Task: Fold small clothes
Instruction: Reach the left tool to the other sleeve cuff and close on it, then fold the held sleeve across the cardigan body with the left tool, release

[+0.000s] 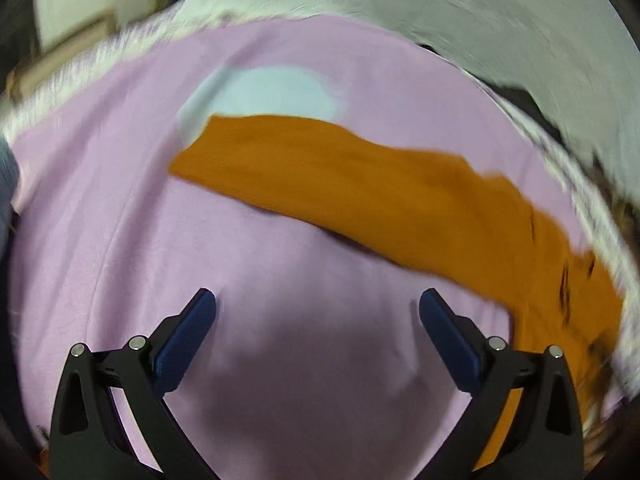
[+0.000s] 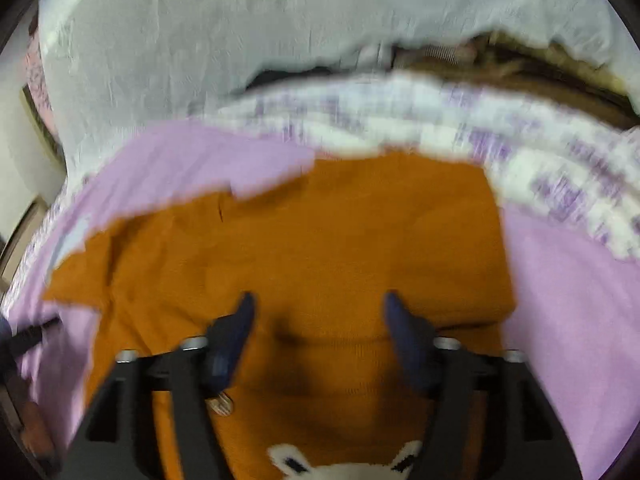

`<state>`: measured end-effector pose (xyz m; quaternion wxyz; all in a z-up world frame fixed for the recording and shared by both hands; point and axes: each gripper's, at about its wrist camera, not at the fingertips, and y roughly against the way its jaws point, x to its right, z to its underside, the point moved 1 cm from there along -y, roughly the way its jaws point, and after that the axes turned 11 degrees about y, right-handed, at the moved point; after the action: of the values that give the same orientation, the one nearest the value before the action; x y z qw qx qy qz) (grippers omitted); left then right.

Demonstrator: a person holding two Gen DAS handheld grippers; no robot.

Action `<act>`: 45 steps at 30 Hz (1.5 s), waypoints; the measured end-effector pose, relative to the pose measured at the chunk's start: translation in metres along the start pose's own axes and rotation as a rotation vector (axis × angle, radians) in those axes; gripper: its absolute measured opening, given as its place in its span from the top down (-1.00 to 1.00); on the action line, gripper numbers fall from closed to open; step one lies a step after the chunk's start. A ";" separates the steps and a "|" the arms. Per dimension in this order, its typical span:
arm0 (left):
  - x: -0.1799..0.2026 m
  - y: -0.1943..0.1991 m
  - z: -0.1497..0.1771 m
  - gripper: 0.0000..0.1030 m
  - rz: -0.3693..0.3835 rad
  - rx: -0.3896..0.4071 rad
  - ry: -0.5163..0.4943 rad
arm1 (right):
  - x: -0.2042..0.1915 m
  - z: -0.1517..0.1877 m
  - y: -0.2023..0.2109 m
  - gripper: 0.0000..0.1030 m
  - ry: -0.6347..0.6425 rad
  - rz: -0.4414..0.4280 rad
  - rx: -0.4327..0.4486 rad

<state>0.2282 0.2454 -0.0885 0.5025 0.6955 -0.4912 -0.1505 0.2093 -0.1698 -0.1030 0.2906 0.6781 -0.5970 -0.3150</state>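
An orange knitted child's sweater point(image 2: 320, 248) lies on a lilac sheet point(image 2: 568, 320). A white animal face point(image 2: 340, 468) shows on its front at the bottom of the right wrist view. My right gripper point(image 2: 318, 304) is open just above the sweater's body, holding nothing. In the left wrist view the sweater point(image 1: 380, 192) runs as a long sleeve from the middle to the lower right. My left gripper point(image 1: 318, 304) is open and empty over the bare lilac sheet point(image 1: 160, 240), short of the sleeve.
A pale blue patch point(image 1: 272, 92) lies on the sheet beyond the sleeve. A white and purple patterned border point(image 2: 440, 120) edges the sheet. A white crumpled cover point(image 2: 240, 40) lies behind it. Brown fabric point(image 2: 540, 76) shows at the back right.
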 end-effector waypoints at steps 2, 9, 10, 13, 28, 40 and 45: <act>-0.023 -0.015 -0.016 -0.92 0.081 -0.072 0.110 | 0.003 0.001 0.015 -0.35 -0.026 -0.007 0.054; -0.035 -0.032 -0.052 -0.92 0.229 -0.075 0.200 | 0.016 0.007 0.056 -0.32 -0.045 0.004 0.193; -0.035 -0.034 -0.056 -0.92 0.259 -0.074 0.212 | 0.019 0.011 0.060 -0.32 -0.054 0.007 0.203; -0.041 -0.039 -0.068 -0.91 0.351 -0.076 0.259 | 0.028 0.018 0.065 -0.32 -0.085 0.004 0.234; -0.066 -0.035 -0.075 0.85 0.443 -0.060 0.372 | 0.025 0.023 0.059 -0.32 -0.099 -0.010 0.240; 0.047 0.052 -0.048 0.86 0.263 0.130 -0.034 | 0.049 0.004 0.074 -0.32 -0.183 -0.077 0.245; 0.074 0.078 -0.032 0.87 0.282 0.152 -0.105 | 0.058 -0.003 0.086 -0.32 -0.187 -0.123 0.255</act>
<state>0.2440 0.2007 0.0131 0.4382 0.6470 -0.6193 -0.0771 0.1629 -0.2373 -0.0398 0.1255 0.7124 -0.6140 -0.3157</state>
